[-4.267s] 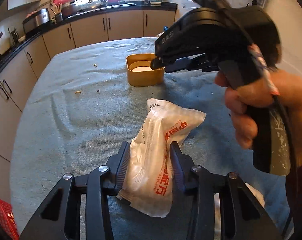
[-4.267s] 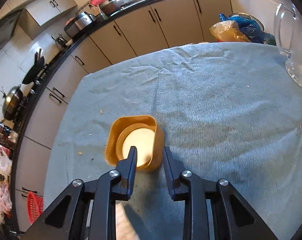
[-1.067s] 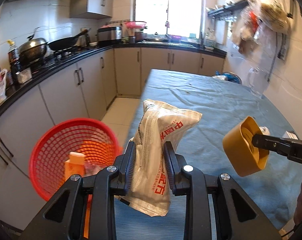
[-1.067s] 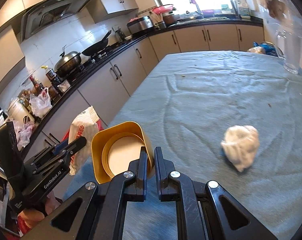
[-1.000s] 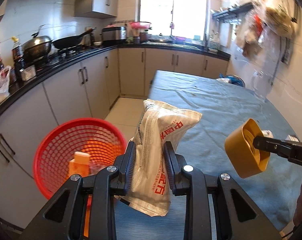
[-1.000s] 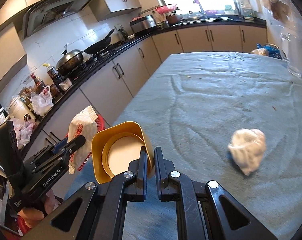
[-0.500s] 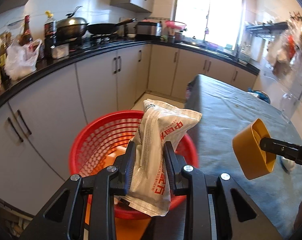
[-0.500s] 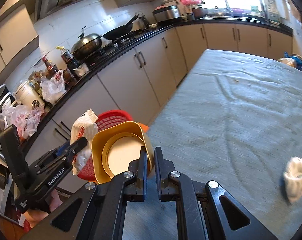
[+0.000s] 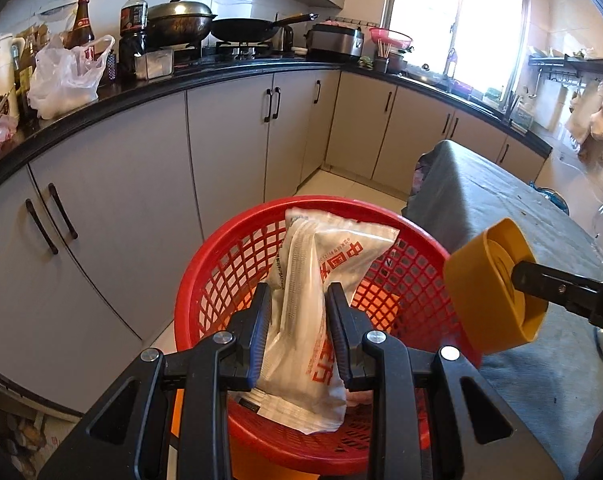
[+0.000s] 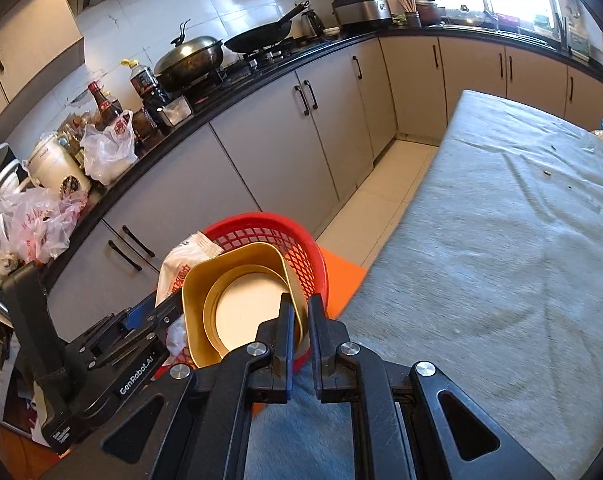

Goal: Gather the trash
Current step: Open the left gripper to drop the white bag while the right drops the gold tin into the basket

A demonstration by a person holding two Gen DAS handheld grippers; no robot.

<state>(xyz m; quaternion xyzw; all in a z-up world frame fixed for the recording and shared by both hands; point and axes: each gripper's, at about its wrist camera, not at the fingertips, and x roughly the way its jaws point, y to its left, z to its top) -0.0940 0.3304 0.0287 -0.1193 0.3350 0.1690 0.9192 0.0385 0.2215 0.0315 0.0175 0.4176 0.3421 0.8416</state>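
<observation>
The left claw (image 9: 297, 320) is pinching a white packet (image 9: 321, 304) with red printing, one finger on each side of it. The packet stands nearly upright, directly above the opening of a red basket (image 9: 221, 264) on the floor. Its lower end is already below the level of the rim, but I cannot tell whether it touches the inside of the basket.

The right claw (image 10: 299, 316) is pressed together on the wall of a yellow cup (image 10: 237, 300); the wall sits between the two fingers. The cup is tilted, its open mouth facing the right wrist camera, and a pale round bottom is seen inside. In the left wrist view the same cup (image 9: 489, 292) hangs in the air at the right side of the basket, over its rim and just beside the corner of the worktop (image 9: 501, 208).

The worktop is covered with a grey-blue cloth (image 10: 501, 240) with a few small crumbs on it. Something orange (image 10: 341, 276) lies on the floor between the basket and the worktop. Behind the basket are grey cabinets (image 9: 229, 140) under a black counter, which carries a covered wok (image 9: 181, 20), a frying pan (image 9: 249, 32), bottles and plastic bags (image 9: 65, 76).
</observation>
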